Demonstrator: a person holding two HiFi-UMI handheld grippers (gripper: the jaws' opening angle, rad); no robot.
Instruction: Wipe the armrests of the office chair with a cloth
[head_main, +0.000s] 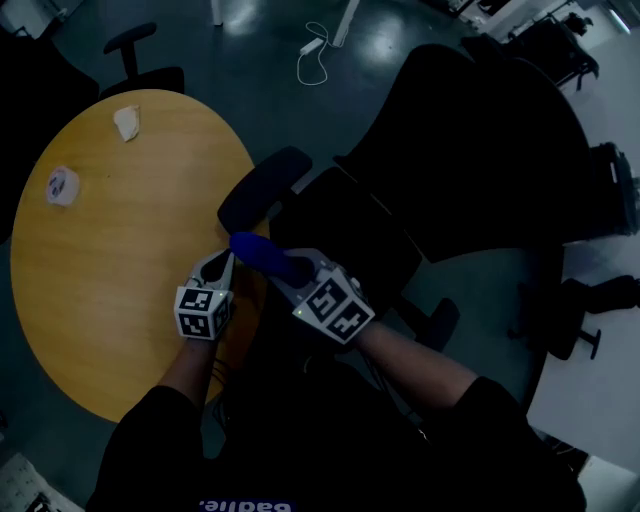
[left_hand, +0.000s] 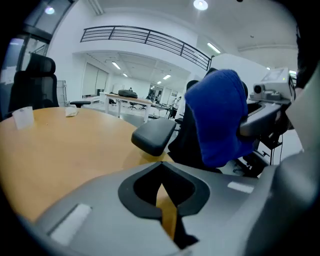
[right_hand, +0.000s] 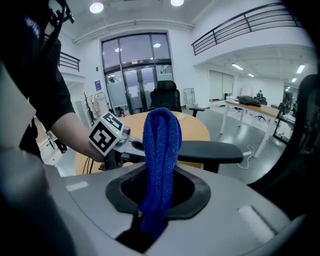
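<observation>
I am gripping the blue cloth in my right claw, and it is standing up from the jaws as a folded, ribbed loop. The black padded armrest is lying level just beyond the cloth, reaching out from the black office chair over the round desk's edge

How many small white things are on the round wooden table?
2. One white scrap lies near the far edge of the table; one white lump near its left edge. The covered near edge may hide more.
</observation>
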